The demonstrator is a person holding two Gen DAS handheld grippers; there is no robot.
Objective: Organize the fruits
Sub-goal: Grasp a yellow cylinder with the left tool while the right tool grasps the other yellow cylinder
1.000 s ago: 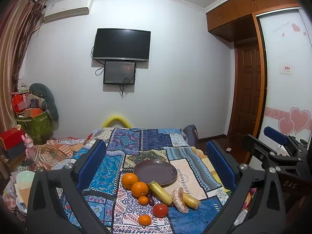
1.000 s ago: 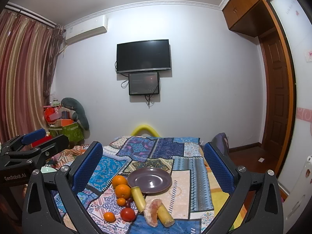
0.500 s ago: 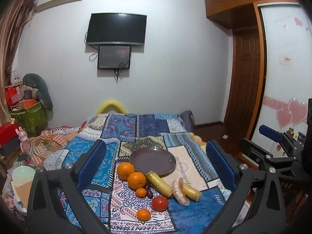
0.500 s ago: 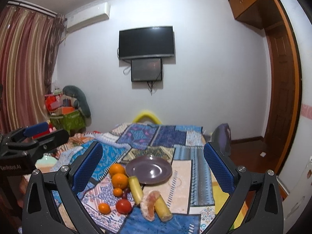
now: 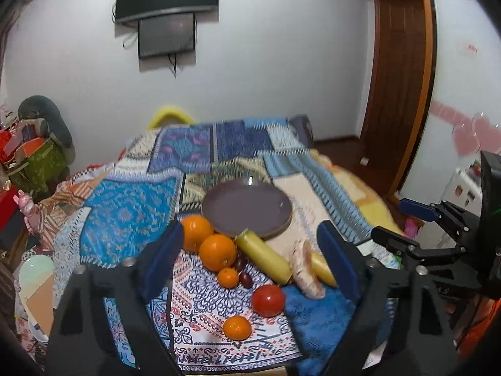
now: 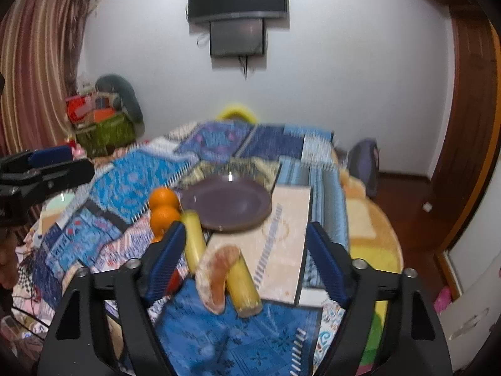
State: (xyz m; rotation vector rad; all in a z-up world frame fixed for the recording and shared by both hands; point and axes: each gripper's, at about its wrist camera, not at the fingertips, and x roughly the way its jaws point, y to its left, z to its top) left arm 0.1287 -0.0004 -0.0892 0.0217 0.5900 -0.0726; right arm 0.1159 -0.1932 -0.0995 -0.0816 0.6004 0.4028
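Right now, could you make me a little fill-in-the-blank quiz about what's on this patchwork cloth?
1. The purple plate holds ____ fruit.
2. The red tomato lies between two small ____.
3. The left gripper and right gripper both have their jaws ____.
4. The two big oranges lie on the plate's ____ side.

Missing words: no; tangerines; open; left

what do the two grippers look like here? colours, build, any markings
Both match: the left gripper and right gripper have matte black angular frames, silver screw heads near the knuckles, and flat fingers faced with ribbed blue pads. In the right wrist view, white lettering shows on the left gripper's body, too cropped to read. No cables or sleeves visible.
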